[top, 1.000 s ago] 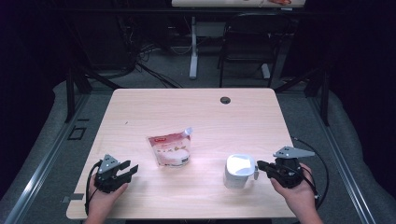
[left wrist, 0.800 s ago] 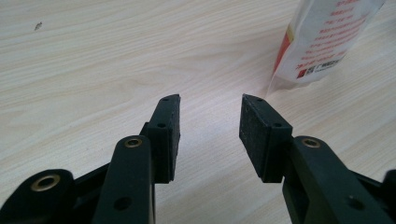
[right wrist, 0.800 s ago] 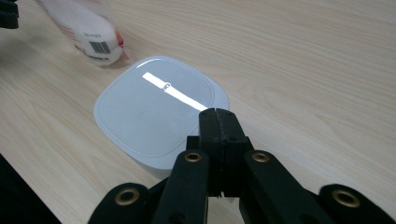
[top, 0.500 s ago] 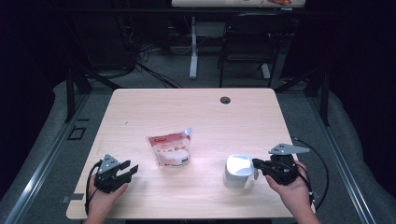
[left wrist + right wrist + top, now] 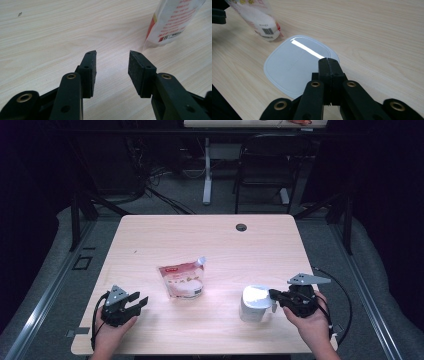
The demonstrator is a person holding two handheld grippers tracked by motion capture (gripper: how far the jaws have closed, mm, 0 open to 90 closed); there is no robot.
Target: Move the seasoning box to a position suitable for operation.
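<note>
Two tools sit near the table's [image 5: 150,235] front edge, one in each hand. The left tool [image 5: 134,301] rests by the front left corner, its jaws parted wide with nothing between them. The right tool [image 5: 274,295], by the front right corner, has its jaws pressed together, tips over the rim of the one white tub [image 5: 255,303], whose lid faces up. Farther in, near the table's middle, lies one white pouch [image 5: 183,279] with red print. One dark hole [image 5: 241,227] sits by the back edge.
</note>
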